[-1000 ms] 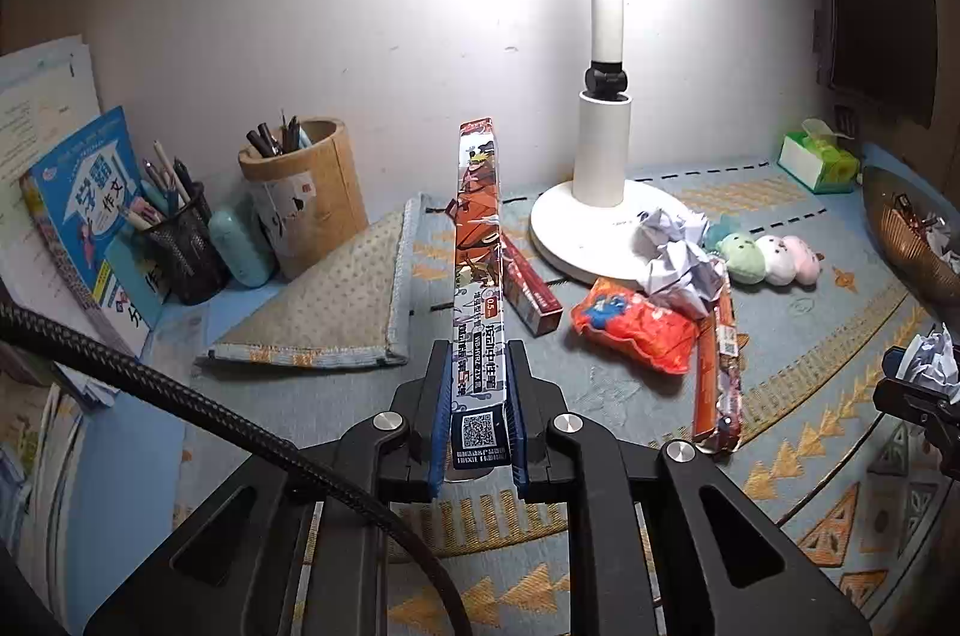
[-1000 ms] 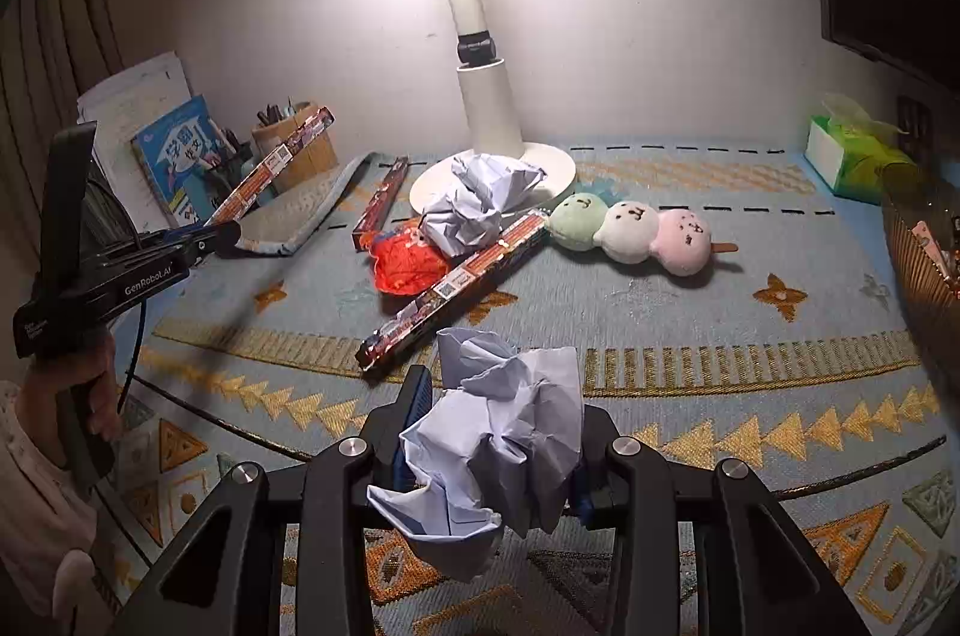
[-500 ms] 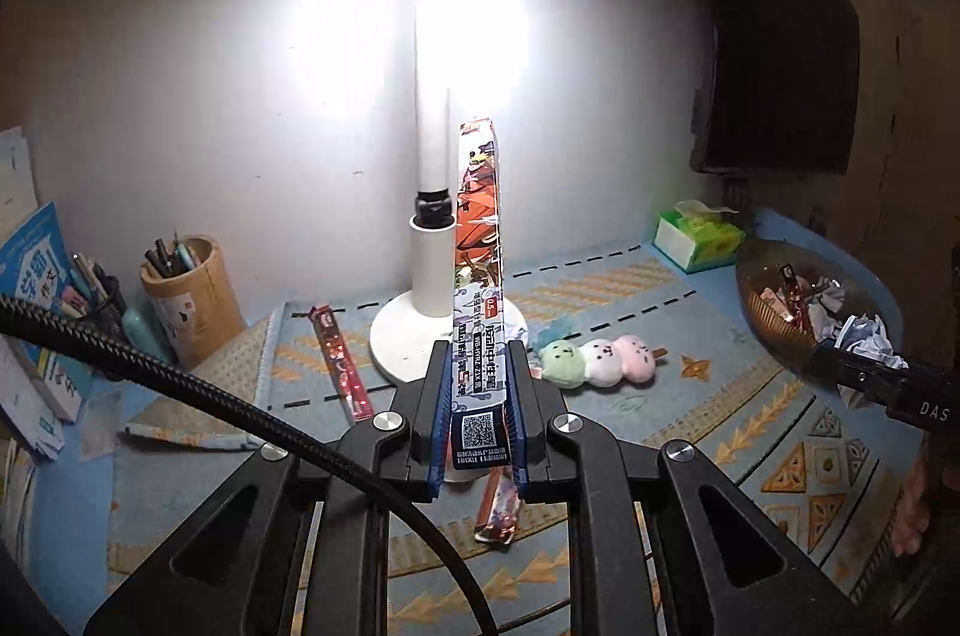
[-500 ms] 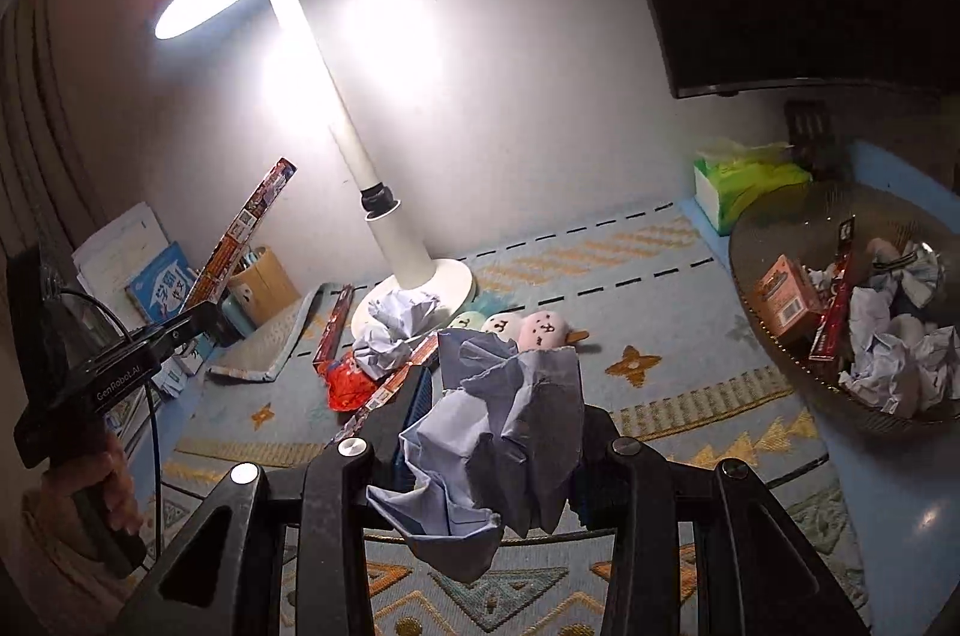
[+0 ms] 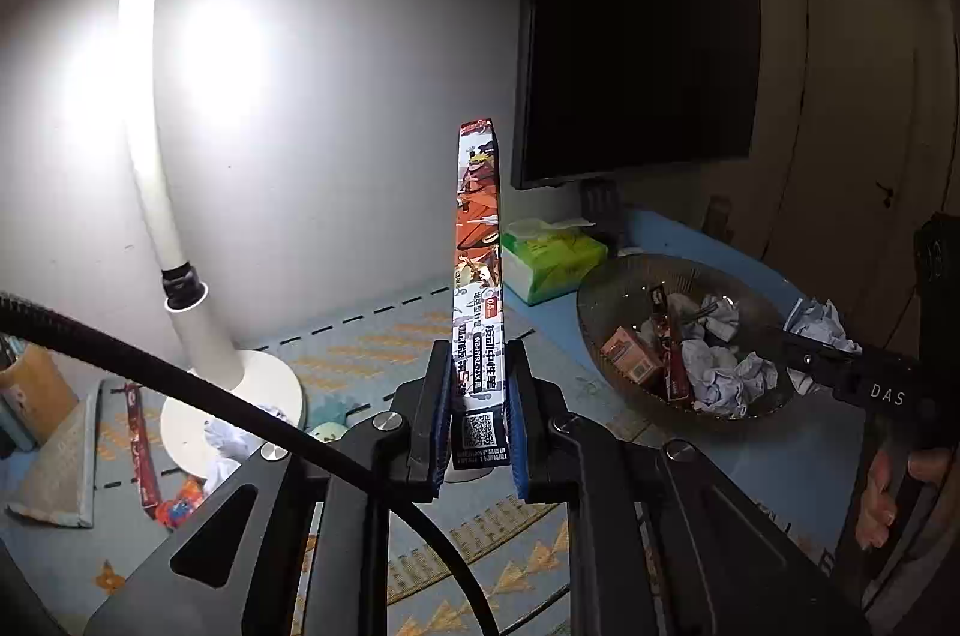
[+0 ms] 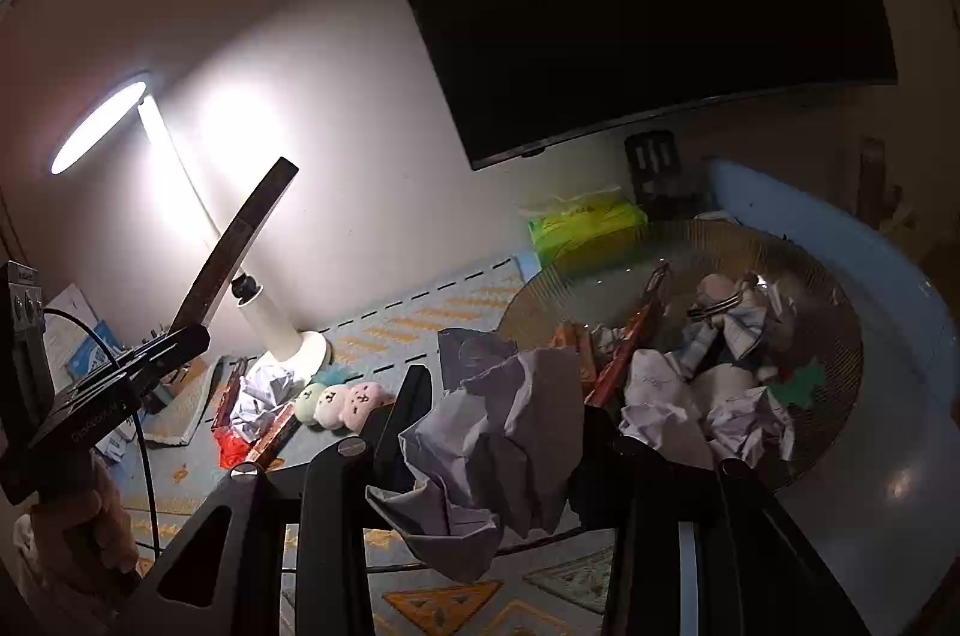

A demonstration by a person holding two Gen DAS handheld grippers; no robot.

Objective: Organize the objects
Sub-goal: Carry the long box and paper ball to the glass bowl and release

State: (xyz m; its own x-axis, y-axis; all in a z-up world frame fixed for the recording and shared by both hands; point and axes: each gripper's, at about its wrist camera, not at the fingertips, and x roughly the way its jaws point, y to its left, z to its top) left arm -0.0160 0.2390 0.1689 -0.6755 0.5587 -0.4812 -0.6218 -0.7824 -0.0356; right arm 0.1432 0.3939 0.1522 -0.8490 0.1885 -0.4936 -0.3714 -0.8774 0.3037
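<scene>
My left gripper [image 5: 478, 396] is shut on a long narrow printed box [image 5: 478, 264] that stands upright between the pads, held in the air left of the wire basket [image 5: 606, 288]. In the right wrist view the same box [image 6: 240, 246] rises from the left gripper [image 6: 174, 342]. My right gripper [image 6: 504, 396] is shut on a crumpled paper ball [image 6: 498, 432], held near the basket's [image 6: 840, 312] near-left rim. It shows in the left wrist view as a paper ball [image 5: 819, 321] over the basket's right rim. The basket holds crumpled papers, a small box and a red wrapper.
A lit white desk lamp [image 5: 180, 288] stands at the back left. A green tissue box [image 5: 552, 258] sits behind the basket. A three-ball plush [image 6: 336, 402], crumpled paper, a red snack bag [image 6: 237, 444] and wrappers lie on the patterned mat [image 5: 372, 342]. A dark monitor [image 5: 630, 36] hangs above.
Both grippers have swung right and up toward the basket with their loads. The basket now fills the right side of both views; the lamp and pen holder have slid left.
</scene>
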